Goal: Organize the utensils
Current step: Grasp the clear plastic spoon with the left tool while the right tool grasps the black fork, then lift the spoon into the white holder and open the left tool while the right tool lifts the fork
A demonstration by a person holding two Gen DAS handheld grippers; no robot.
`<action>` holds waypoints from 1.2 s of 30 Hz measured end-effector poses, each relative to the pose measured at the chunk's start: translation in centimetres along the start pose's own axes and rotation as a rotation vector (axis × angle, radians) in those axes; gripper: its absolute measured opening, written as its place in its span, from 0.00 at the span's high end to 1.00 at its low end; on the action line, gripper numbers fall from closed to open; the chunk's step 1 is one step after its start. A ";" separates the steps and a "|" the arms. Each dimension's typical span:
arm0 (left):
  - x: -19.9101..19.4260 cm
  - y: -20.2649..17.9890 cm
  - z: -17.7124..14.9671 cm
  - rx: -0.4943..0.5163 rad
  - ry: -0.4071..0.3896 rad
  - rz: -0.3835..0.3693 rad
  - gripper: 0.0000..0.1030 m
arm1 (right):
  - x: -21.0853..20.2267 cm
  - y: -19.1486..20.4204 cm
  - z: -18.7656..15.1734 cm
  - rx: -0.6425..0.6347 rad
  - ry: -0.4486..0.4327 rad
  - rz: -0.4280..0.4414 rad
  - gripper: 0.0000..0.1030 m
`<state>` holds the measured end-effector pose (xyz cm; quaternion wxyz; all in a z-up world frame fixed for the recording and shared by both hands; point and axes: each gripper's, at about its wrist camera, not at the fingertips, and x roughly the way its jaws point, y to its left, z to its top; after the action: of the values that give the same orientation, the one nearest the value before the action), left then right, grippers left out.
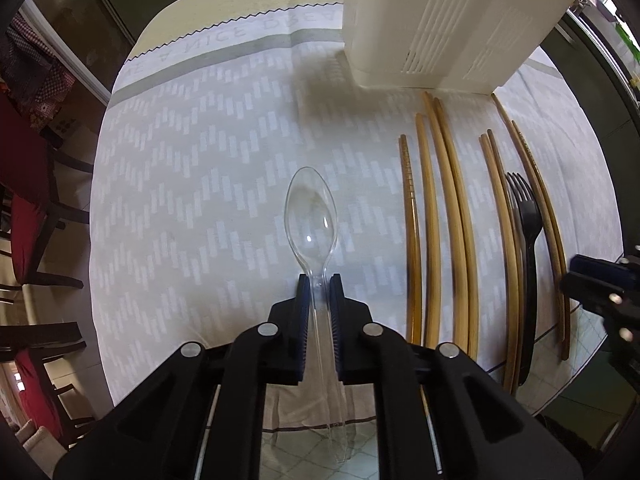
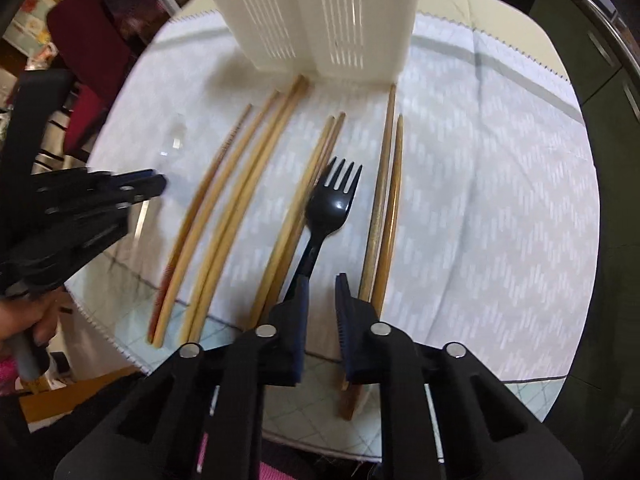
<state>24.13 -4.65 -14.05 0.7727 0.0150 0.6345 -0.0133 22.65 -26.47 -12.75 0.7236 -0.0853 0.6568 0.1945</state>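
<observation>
the clear spoon [image 1: 311,216] is clamped by its handle in the left claw [image 1: 319,280] over the tabletop [image 1: 200,184]. the black fork [image 2: 328,208] lies among chopsticks [image 2: 224,208], unpinched between the right claw [image 2: 322,280] pads.

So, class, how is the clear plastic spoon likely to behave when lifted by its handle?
The clear plastic spoon looks thin, so it is probably light and slightly bendy. Its glossy handle, pinched in the left gripper, may slip or pivot. The bowl end overhangs the grip, so it could droop.
</observation>
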 end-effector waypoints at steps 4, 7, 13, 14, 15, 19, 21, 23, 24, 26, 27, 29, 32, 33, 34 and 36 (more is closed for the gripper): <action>0.2 0.4 -0.2 0.012 -0.009 0.001 0.90 | 1.4 -0.3 1.0 0.062 0.023 0.011 0.86; 0.3 0.4 -0.2 0.018 -0.015 0.001 0.90 | 2.0 -0.6 1.5 0.095 0.033 0.014 0.86; 0.2 0.4 -0.3 0.027 -0.018 -0.009 0.90 | 2.0 -0.6 2.4 0.114 0.038 0.026 0.86; 0.2 0.5 -0.3 0.027 -0.019 -0.011 0.90 | 2.0 -0.5 2.6 0.115 0.038 0.025 0.86; 0.3 0.5 -0.3 0.027 -0.019 -0.014 0.90 | 1.9 -0.3 2.7 0.115 0.037 0.025 0.86; 0.3 0.6 -0.4 0.028 -0.023 -0.020 0.90 | 2.2 0.6 3.2 0.112 0.035 0.015 0.86; 0.3 0.8 -0.3 0.026 -0.023 -0.024 0.90 | 2.2 0.8 3.2 0.109 0.036 0.015 0.86; 0.3 0.6 -0.3 0.026 -0.023 -0.025 0.90 | 2.1 1.0 3.3 0.104 0.031 0.018 0.86; 0.3 0.7 -0.3 0.028 -0.024 -0.025 0.90 | 2.0 1.1 3.2 0.102 0.029 0.018 0.86; 0.3 0.8 -0.4 0.030 -0.027 -0.025 0.90 | 1.8 1.2 3.3 0.093 0.021 0.019 0.86; 0.4 0.8 -0.4 0.030 -0.027 -0.025 0.90 | 1.6 1.1 3.2 0.090 0.017 0.017 0.86; 0.3 0.7 -0.4 0.031 -0.028 -0.023 0.90 | 1.6 0.9 3.2 0.086 0.021 0.012 0.86; 0.4 0.7 -0.4 0.032 -0.028 -0.022 0.90 | 2.1 1.0 3.6 0.082 0.026 -0.003 0.86; 0.4 0.7 -0.4 0.031 -0.028 -0.022 0.90 | 2.4 1.2 3.7 0.084 0.027 -0.008 0.86; 0.4 0.7 -0.4 0.031 -0.028 -0.023 0.90 | 2.5 1.2 3.8 0.085 0.023 -0.012 0.86; 0.4 0.7 -0.4 0.028 -0.029 -0.022 0.90 | 2.6 1.2 3.6 0.080 0.017 -0.019 0.86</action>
<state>23.83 -3.94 -14.47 0.7813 0.0184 0.6231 -0.0309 25.64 -23.59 -14.75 0.7227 -0.0640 0.6692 0.1604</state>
